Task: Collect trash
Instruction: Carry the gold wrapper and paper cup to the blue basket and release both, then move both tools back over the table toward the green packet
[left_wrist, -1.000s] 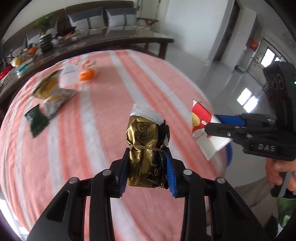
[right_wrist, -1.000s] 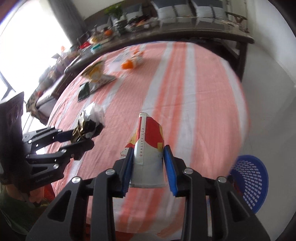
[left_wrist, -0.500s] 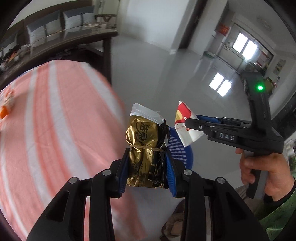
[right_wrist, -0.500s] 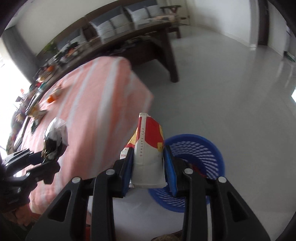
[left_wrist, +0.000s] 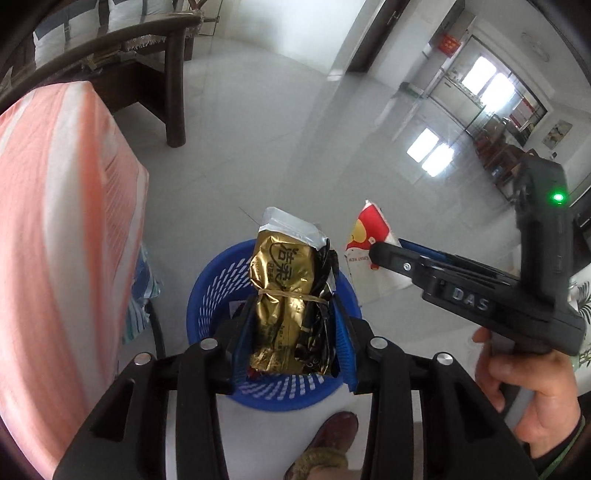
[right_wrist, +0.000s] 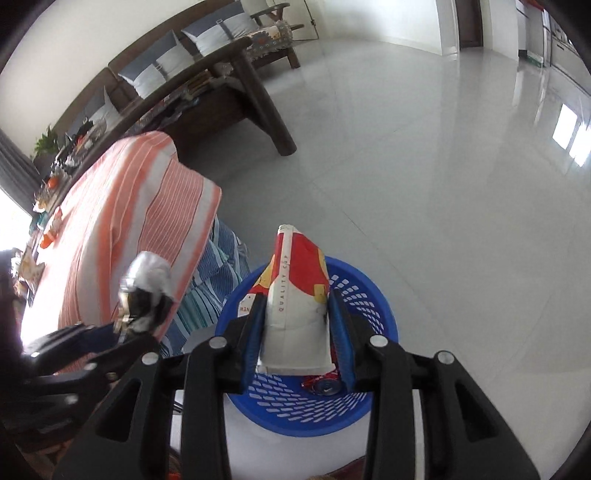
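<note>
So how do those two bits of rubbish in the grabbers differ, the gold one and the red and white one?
The gold wrapper is shiny crinkled foil, bunched with a band round its middle; the paper cup is matte, flattened, red and white with yellow patches. The wrapper sits in the left gripper, the cup in the right gripper. Both jaws have just been opening, with each item between them above the blue basket.

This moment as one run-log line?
left tongs: just opening, gold packet between; right tongs: just opening, paper cup between; over blue basket
</note>
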